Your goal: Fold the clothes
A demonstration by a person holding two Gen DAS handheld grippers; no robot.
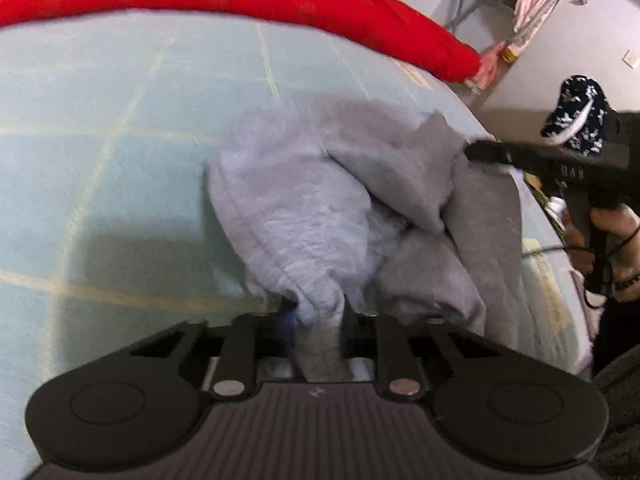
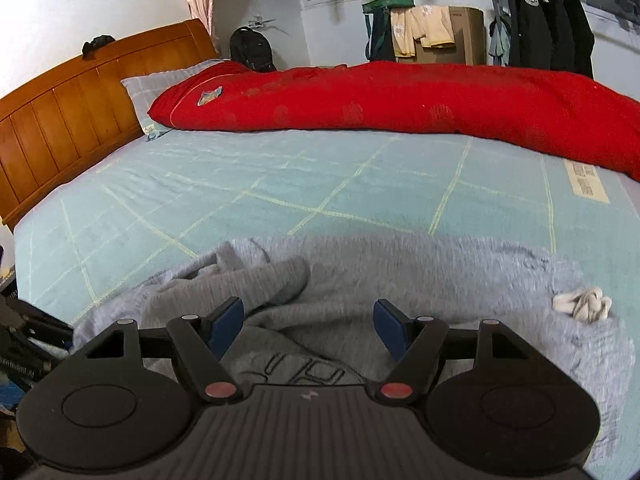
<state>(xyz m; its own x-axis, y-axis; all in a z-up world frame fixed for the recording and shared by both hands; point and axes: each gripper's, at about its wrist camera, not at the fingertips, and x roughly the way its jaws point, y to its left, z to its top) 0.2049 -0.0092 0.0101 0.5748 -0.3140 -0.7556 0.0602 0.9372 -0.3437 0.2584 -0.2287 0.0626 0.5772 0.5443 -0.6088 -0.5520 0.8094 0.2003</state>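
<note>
left gripper (image 1: pixel 318 312) has its jaws pinched tight on a bunch of the grey hoodie (image 1: pixel 320 200) at bottom center, while the right gripper (image 2: pixel 308 328) hangs over it, jaws wide apart holding nothing

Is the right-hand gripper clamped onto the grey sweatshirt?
No, the right gripper stands open above the crumpled grey fleece sweatshirt, its blue pads apart.

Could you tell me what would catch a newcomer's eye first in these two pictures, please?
The bright red quilt stands out first, stretched along the far side of the pale green checked bedsheet. Next comes the crumpled grey sweatshirt on the near side of the bed, a fold of it pinched in the left tool, while the right tool hangs open above the grey cloth.
</note>
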